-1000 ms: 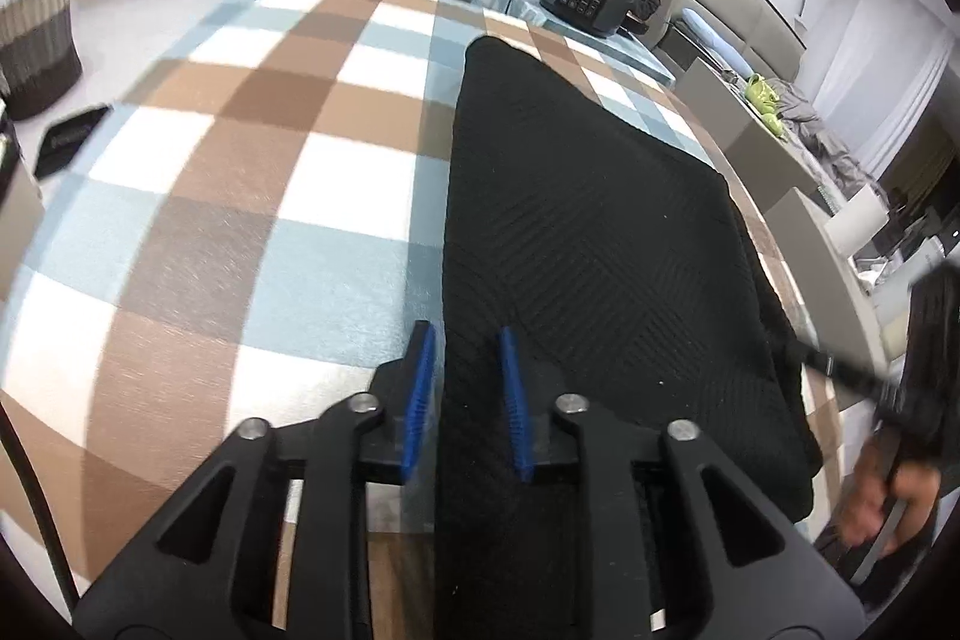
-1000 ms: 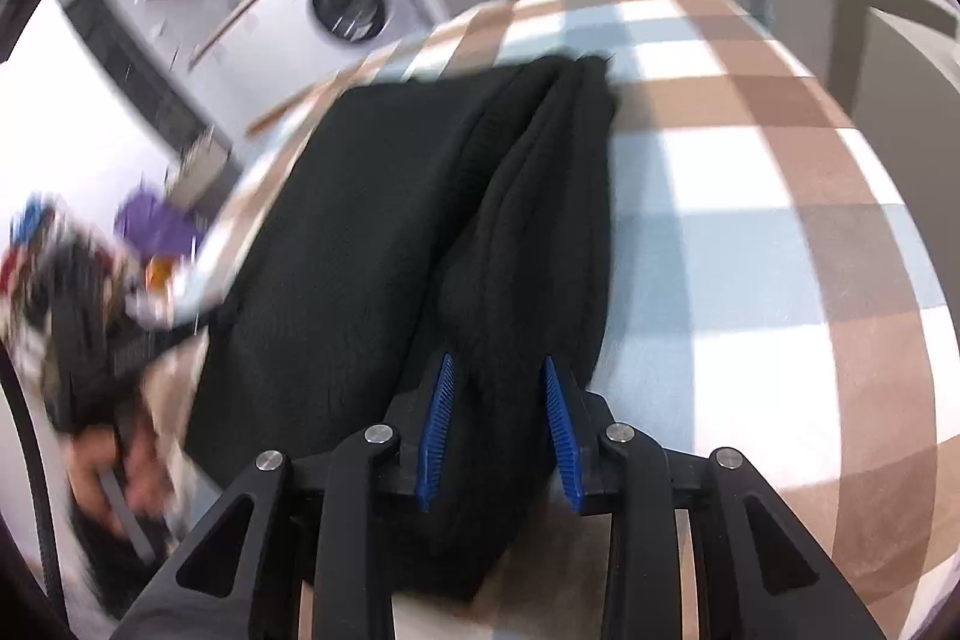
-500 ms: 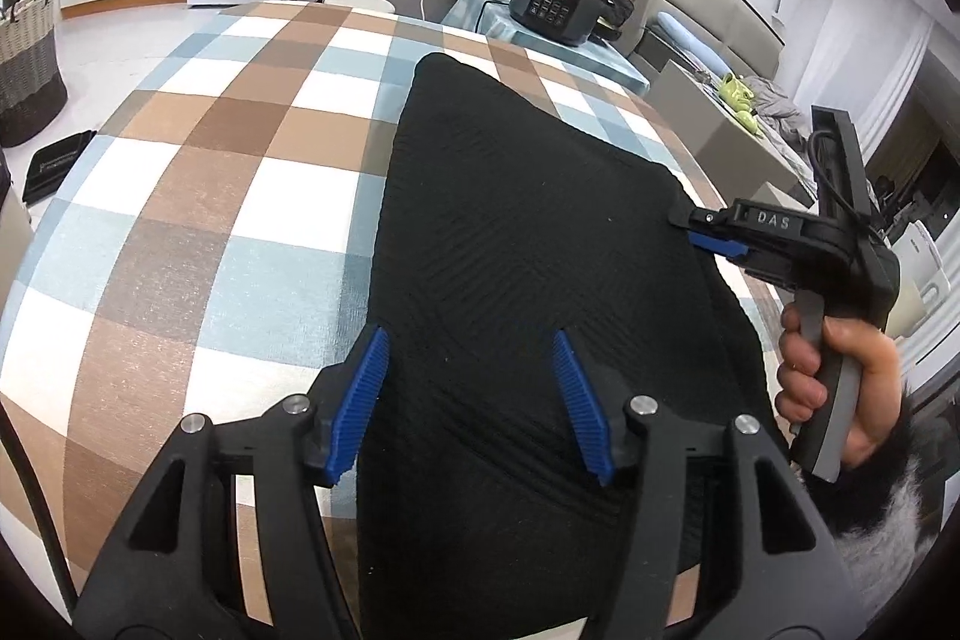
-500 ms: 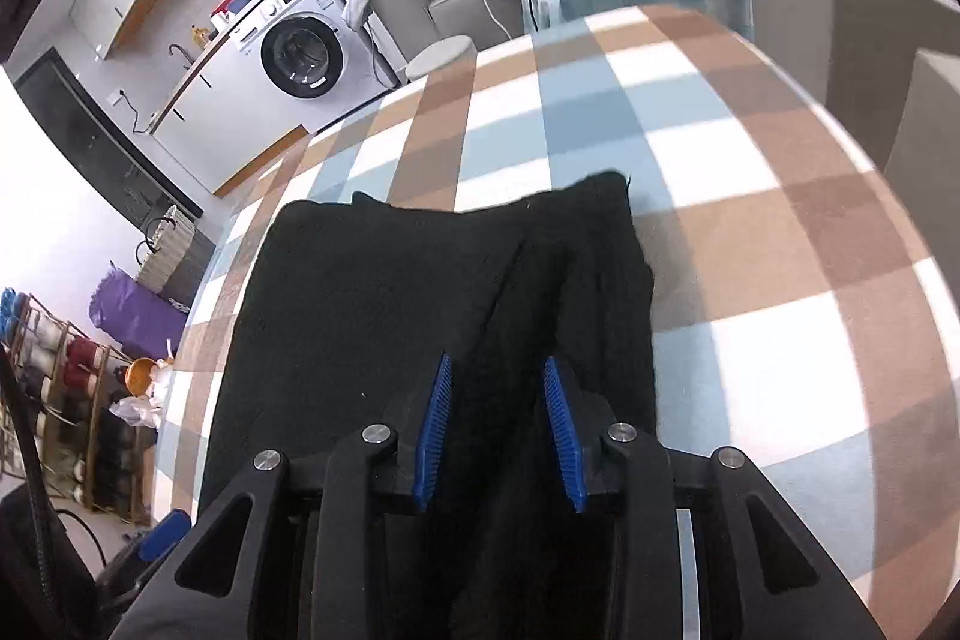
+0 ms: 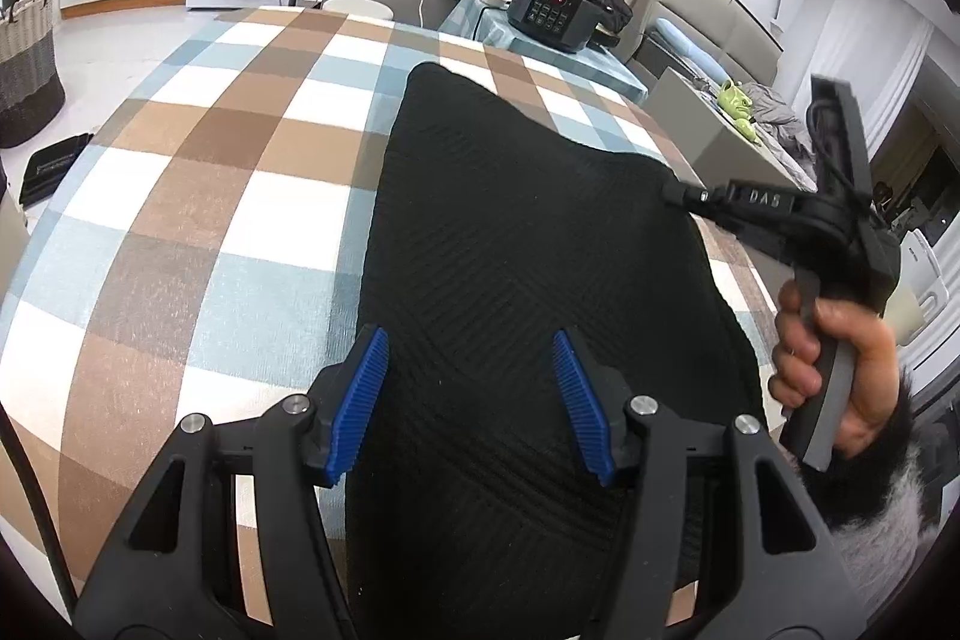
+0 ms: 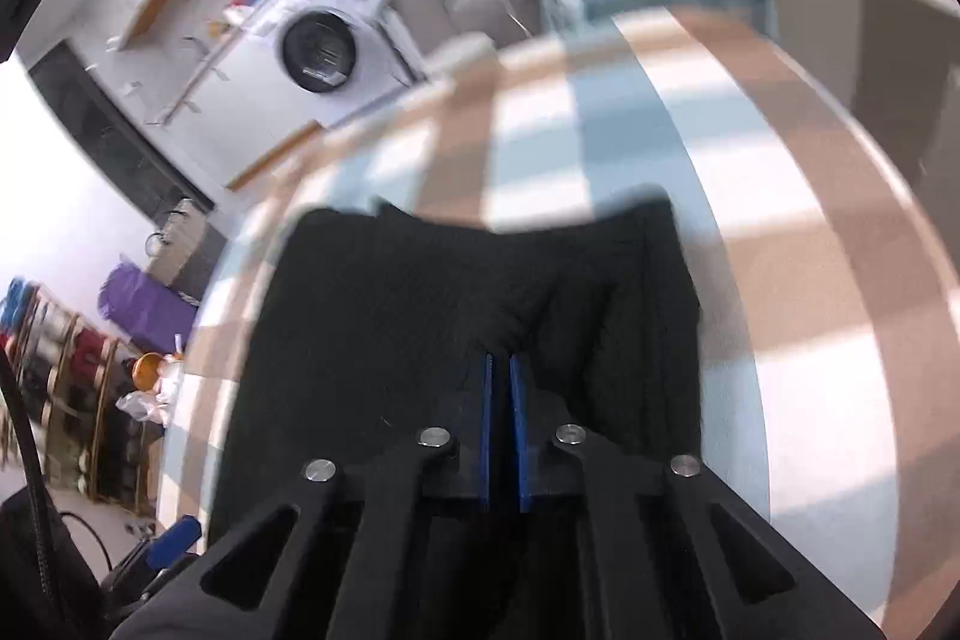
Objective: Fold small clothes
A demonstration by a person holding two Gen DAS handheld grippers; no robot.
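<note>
A black knit garment [image 5: 528, 244] is laid lengthwise on the bench [image 5: 180, 196], nearer its right edge, w/ the near end running off the front edge under the left hand-held gripper [image 5: 471, 394]. That gripper is held above the cloth w/ blue pads spread wide apart; nothing is gripped. The right hand-held gripper [image 6: 503, 400] is seen w/ pads brought nearly together on a raised pleat of the garment's right side; a pinch on the fabric is judged likely, though blur leaves it uncertain.

Step in hand, as judged: right-side layer taken up for a fold across the width. Next move calls for the left gripper to be lowered and closed on the near hem so both corners can be carried over together; otherwise a skewed fold is risked.

Fabric: thick, ribbed herringbone-type knit, matte, soft-edged, roughly rectangular w/ rounded far corners. Bench cover: smooth check cloth in brown, white, pale blue.
</note>
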